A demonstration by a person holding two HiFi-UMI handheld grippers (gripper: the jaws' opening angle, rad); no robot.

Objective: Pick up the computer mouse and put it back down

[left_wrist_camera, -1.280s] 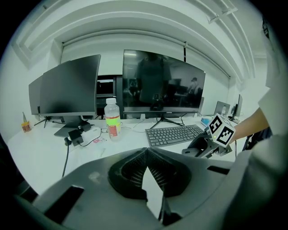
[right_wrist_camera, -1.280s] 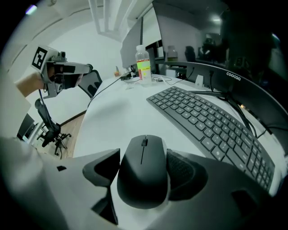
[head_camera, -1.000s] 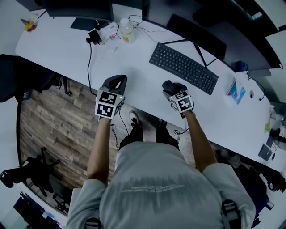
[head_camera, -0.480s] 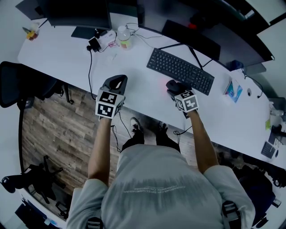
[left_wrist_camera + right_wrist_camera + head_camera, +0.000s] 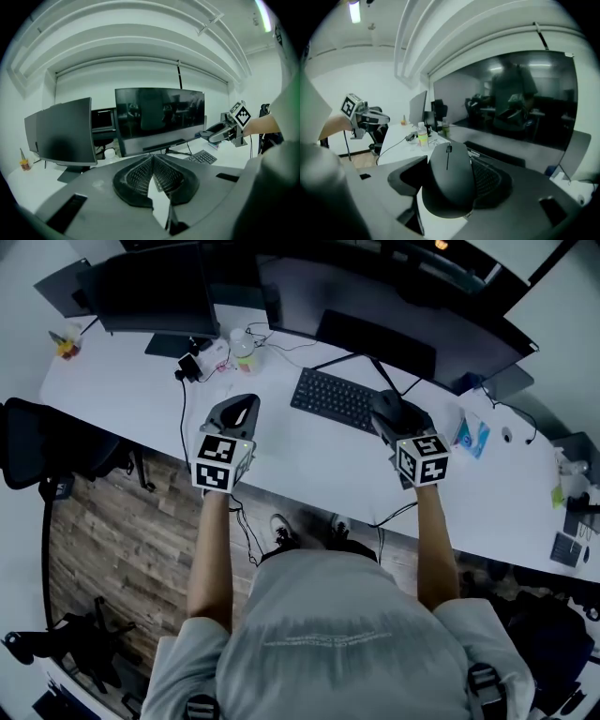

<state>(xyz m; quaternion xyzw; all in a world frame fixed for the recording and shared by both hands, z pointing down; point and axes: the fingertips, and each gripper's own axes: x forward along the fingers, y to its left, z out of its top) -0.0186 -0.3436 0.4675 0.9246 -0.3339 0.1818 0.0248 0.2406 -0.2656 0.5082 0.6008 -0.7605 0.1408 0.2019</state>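
A black computer mouse fills the right gripper view, clamped between the two dark pads of my right gripper. In the head view the right gripper holds the mouse up over the white desk, near the right end of the black keyboard. My left gripper hovers over the desk's front left part. Its ribbed pads meet at the tips, nothing between them.
Dark monitors stand along the desk's back edge. A bottle, a black adapter with a cable and small items lie at the back left. A blue-and-white box sits right of the keyboard. Black office chair at left.
My right gripper has risen and moved right and away from the desk's front, carrying the mouse up toward the keyboard's right end. The left gripper stayed nearly still.
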